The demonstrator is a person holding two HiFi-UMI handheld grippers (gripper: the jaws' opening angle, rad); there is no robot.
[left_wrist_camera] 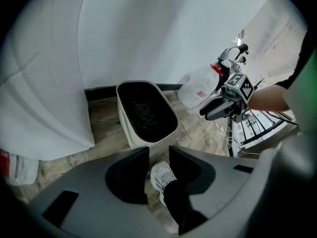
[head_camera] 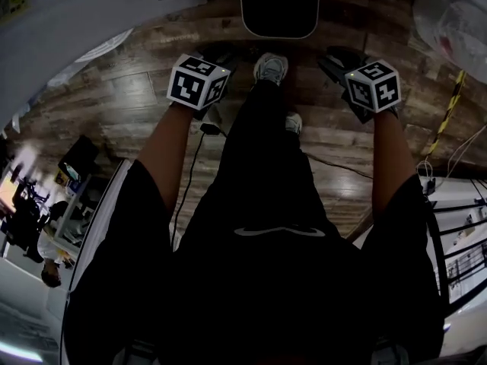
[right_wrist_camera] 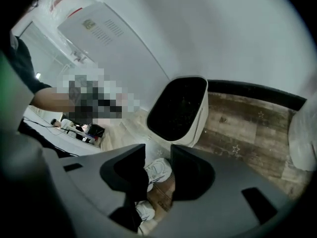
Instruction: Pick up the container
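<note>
Holding the left gripper [left_wrist_camera: 159,155] with its jaws parted by a narrow gap, gripping nothing and touching nothing. Showing only a white shoe [left_wrist_camera: 161,176] and wooden floor [left_wrist_camera: 199,133] far beyond that gap. Holding the right gripper [right_wrist_camera: 158,156] with its jaws spread as well, pinching nothing, the same shoe and floorboards lying past its tips. Hovering both in the air above the floor, well apart from each other, one to each side of a dark-trousered leg. Pointing both toward the container [left_wrist_camera: 125,130], a white bin with a dark inside. Standing upright on the floor against the white wall [left_wrist_camera: 148,33], just ahead of the shoe, touching neither gripper. Sitting just to the right of it by the wall, a clear plastic jug [left_wrist_camera: 197,89] with a red cap.
</note>
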